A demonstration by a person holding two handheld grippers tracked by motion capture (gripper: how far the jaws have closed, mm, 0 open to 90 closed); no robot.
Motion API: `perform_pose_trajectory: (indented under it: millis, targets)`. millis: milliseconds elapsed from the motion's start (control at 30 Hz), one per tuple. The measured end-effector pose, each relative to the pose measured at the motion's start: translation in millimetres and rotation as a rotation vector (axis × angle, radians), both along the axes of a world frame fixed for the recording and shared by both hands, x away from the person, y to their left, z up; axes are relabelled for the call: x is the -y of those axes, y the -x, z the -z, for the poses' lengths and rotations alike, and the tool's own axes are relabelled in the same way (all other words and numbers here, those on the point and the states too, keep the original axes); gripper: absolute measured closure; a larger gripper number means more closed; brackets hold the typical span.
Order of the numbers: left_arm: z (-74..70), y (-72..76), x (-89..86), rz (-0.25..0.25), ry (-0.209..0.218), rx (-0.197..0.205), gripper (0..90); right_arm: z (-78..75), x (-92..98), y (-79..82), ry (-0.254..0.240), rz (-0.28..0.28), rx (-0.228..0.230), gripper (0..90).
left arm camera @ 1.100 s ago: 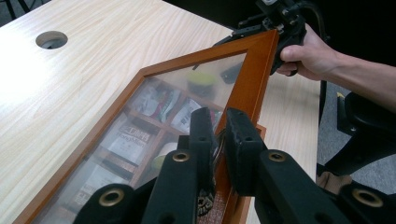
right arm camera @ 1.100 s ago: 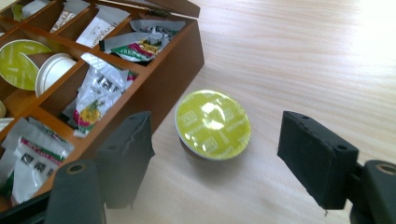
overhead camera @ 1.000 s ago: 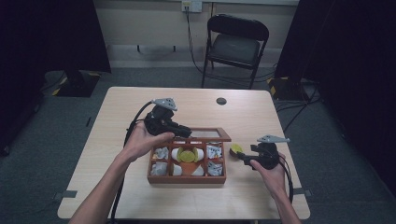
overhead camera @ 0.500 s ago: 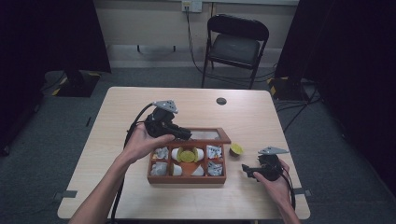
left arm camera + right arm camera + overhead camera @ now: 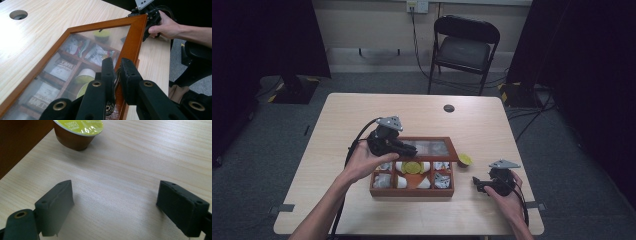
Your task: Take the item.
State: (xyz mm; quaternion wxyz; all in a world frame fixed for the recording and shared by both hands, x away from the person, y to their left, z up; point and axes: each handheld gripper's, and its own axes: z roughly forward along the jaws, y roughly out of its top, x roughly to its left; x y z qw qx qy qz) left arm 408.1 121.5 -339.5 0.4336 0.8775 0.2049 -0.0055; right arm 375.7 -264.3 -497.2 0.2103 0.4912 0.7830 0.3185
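The left tongs point(image 5: 115, 72) pinch the lid point(image 5: 130, 47) of the box point(image 5: 412, 191). The right tongs point(image 5: 120, 205), which have just been opening, stand spread and bare over the desk point(image 5: 140, 157) near a capsule point(image 5: 78, 132).

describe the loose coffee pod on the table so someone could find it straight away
Start at the wooden compartment box in the middle of the table, its glass lid held up. Just off the box's right side a small brown pod with a yellow-green foil top stands alone on bare wood, outside the box.
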Motion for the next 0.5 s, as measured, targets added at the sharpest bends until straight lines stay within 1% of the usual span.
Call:
perform_pose_trajectory:
  millis: [67, 200, 300, 400, 500]
  targets:
    - [4.2, 2.6, -0.1, 0.003, 0.003, -0.002, 81.7, 0.1, -0.1, 0.2, -0.001, 0.002, 0.000, 12.9]
    - [15.1, 10.0, 1.3, 0.011, -0.004, -0.001, 81.7, 0.1, -0.1, 0.6, -0.001, 0.003, 0.002, 12.9]
    - [24.9, 15.7, 2.8, 0.019, -0.022, -0.010, 81.8, 0.6, 0.0, 1.2, -0.004, 0.005, 0.006, 12.9]
    - [31.6, 18.4, 3.4, 0.022, -0.021, -0.015, 81.9, 0.6, 0.0, 1.2, -0.004, 0.004, 0.007, 13.0]
    - [40.6, 21.4, 5.2, 0.033, -0.040, -0.026, 82.0, 0.6, 0.0, 1.2, -0.004, 0.005, 0.006, 12.9]
